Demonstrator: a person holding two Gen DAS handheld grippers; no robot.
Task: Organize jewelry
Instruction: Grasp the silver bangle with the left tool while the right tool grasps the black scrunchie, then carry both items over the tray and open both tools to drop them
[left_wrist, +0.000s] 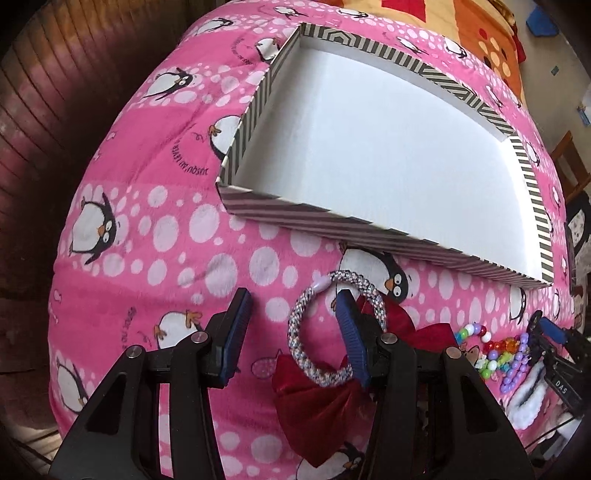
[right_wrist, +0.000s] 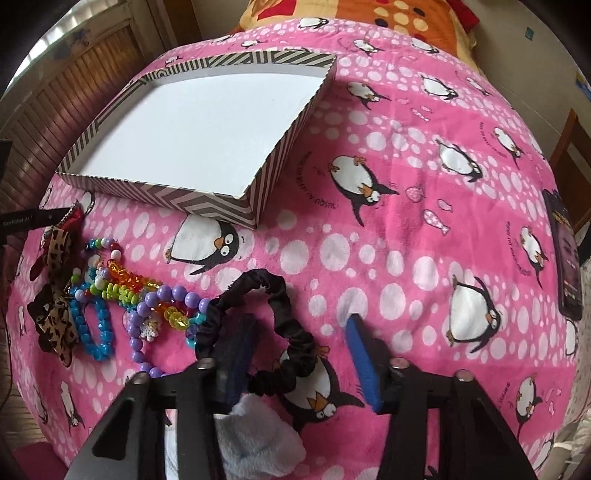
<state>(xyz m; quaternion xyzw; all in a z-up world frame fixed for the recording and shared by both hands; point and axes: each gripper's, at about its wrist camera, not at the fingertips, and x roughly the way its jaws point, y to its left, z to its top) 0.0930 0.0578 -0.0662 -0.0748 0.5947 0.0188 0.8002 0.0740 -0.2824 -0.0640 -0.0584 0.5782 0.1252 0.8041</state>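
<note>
Both your claws sit just below the striped box (left_wrist: 369, 158), over the jewelry.
Left view: your left claw (left_wrist: 291, 325) is wide, one finger inside the bracelet (left_wrist: 332, 332). Right view: your right claw (right_wrist: 299, 350) gapes, one finger through the black scrunchie (right_wrist: 258, 325), not clamping.

Both wrist cameras look steeply down, close over the blanket (left_wrist: 166, 229), sharing the striped box (right_wrist: 207, 195).

Right gripper (right_wrist: 299, 354) fingers straddle a black scrunchie (right_wrist: 291, 332) on the pink blanket (right_wrist: 406, 240).
</note>
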